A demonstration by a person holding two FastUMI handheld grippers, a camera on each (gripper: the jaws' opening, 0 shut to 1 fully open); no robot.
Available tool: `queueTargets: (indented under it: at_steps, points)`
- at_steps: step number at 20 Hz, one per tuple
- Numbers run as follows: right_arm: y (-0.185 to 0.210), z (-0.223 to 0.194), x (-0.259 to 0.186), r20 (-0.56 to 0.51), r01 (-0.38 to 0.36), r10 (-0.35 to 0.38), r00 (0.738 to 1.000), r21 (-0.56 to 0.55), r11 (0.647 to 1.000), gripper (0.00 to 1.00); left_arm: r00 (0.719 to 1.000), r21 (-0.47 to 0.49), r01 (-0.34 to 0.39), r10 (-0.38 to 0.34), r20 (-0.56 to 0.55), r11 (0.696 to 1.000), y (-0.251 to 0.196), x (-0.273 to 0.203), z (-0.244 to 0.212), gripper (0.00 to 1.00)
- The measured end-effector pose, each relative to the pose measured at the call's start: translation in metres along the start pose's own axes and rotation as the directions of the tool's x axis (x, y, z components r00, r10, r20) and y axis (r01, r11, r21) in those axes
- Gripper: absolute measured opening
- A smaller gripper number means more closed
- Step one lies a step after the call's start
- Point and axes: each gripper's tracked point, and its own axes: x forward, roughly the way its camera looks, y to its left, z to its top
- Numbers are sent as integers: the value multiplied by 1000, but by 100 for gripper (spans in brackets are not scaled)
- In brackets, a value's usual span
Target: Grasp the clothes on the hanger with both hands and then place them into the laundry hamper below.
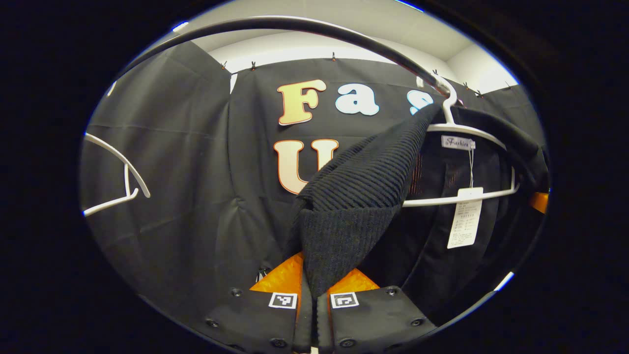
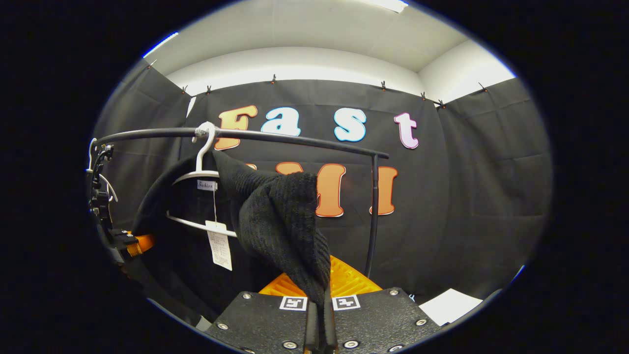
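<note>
Gripping confirmed on both sides: left tongs pressed together on a fold of the black ribbed knit garment, right tongs likewise pinching the far shoulder of the same knit. Garment not yet off: still draped over the white plastic hanger, hooked on the dark metal rail, white paper tag dangling inside. Both shoulders drawn outward from the hanger arms, so grasp stage judged complete, removal judged only begun. Remaining: slipping the knit free of the hanger, lowering, releasing into the hamper. Hamper position below cannot be told from either view.
</note>
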Motion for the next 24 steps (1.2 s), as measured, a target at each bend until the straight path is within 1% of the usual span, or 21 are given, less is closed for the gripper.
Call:
queueTargets:
  at_steps: [3, 5, 7, 8, 10, 11, 13, 14, 15, 17, 19, 20, 21, 24]
  points:
    - [-9, 19, 1, 13, -42, 42, 999, 8, 999, 5, 1000, -20, 0, 1, 10, 1000, 9, -11, 15, 11]
    - [-20, 35, 5, 32, -70, 70, 997, 5, 998, 5, 999, -32, -25, 26, 26, 999, 18, -16, 27, 11]
    - [-28, 50, 13, 45, -108, 107, 993, 13, 994, 4, 997, -42, -65, 67, 48, 997, 27, -26, 39, 11]
    - [-33, 55, 19, 48, -120, 119, 992, 12, 993, 4, 994, -41, -85, 88, 58, 996, 32, -29, 46, 13]
    - [-44, 65, 32, 54, -143, 144, 988, -7, 990, 4, 991, -39, -113, 116, 68, 993, 36, -36, 54, 9]
    - [-45, 67, 40, 56, -160, 160, 986, -11, 987, 4, 989, -35, -128, 130, 70, 991, 37, -38, 57, 11]
    - [-48, 70, 52, 49, -197, 197, 979, 1, 980, 4, 983, -10, -164, 165, 77, 986, 41, -42, 62, 11]
    - [-48, 69, 60, 42, -218, 217, 975, 13, 976, 4, 980, 3, -184, 183, 83, 983, 44, -43, 64, 9]
    - [-50, 67, 68, 33, -239, 238, 971, 25, 971, 5, 975, 8, -203, 201, 91, 979, 46, -43, 68, 9]
    - [-49, 62, 85, 16, -285, 284, 959, 30, 958, 5, 966, 8, -239, 236, 109, 971, 54, -40, 75, 9]
    - [-45, 51, 98, -5, -336, 337, 942, 30, 941, 5, 950, 12, -291, 288, 120, 957, 68, -39, 78, 9]
    - [-41, 47, 106, -15, -360, 361, 933, 39, 932, 5, 943, 14, -313, 309, 122, 950, 75, -38, 78, 11]
    - [-38, 43, 115, -20, -382, 384, 923, 61, 922, 5, 937, 14, -332, 328, 123, 943, 79, -38, 76, 9]
    - [-23, 32, 129, -4, -458, 465, 885, 163, 874, 4, 927, -15, -360, 360, 105, 933, 91, -28, 63, 11]
